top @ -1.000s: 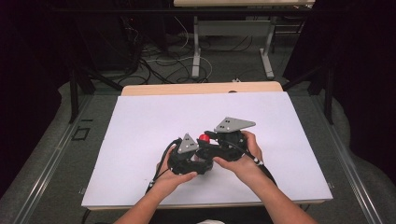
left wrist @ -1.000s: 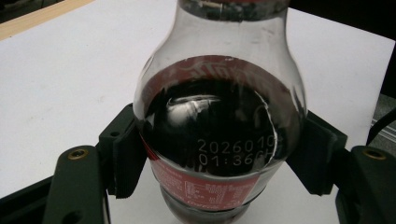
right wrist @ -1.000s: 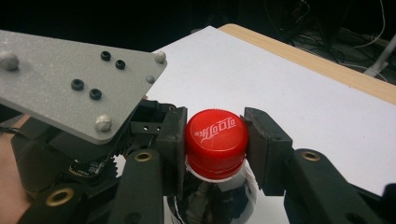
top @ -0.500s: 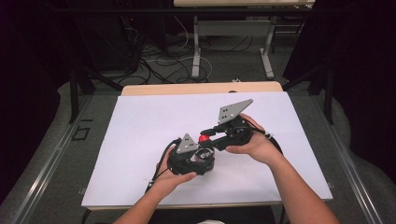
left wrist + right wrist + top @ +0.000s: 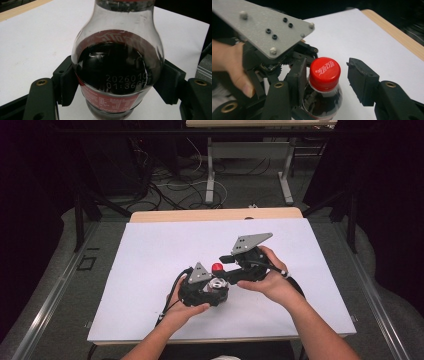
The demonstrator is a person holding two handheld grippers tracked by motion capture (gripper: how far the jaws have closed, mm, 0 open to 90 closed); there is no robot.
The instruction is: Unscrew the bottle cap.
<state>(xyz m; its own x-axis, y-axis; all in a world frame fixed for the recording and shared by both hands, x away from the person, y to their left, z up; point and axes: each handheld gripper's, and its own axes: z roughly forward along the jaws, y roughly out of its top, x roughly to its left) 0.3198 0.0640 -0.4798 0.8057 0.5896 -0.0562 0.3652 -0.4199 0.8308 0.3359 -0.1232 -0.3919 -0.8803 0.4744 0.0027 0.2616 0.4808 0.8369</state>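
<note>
The white table (image 5: 150, 250) carries a small cola bottle (image 5: 117, 72) near its middle, standing up. The left tool (image 5: 202, 290) is clamped tight around the bottle's round belly, one pad on each side. The right tool (image 5: 325, 77) has its jaws around the red cap (image 5: 324, 73). Those jaws have just been opening: one pad sits just beside the cap, and the other pad stands apart, with a gap you can see.

This looks like twisting the cap off. To do it well, the left tool should hold the bottle firm and straight. The right tool should squeeze the cap evenly from both sides, then turn it without pushing the bottle over.

The left gripper view shows the dark drink and white printed numbers through the glassy side. The right gripper view shows the white writing on the cap. The high view shows both hands and the red cap as a small dot (image 5: 217, 267).
</note>
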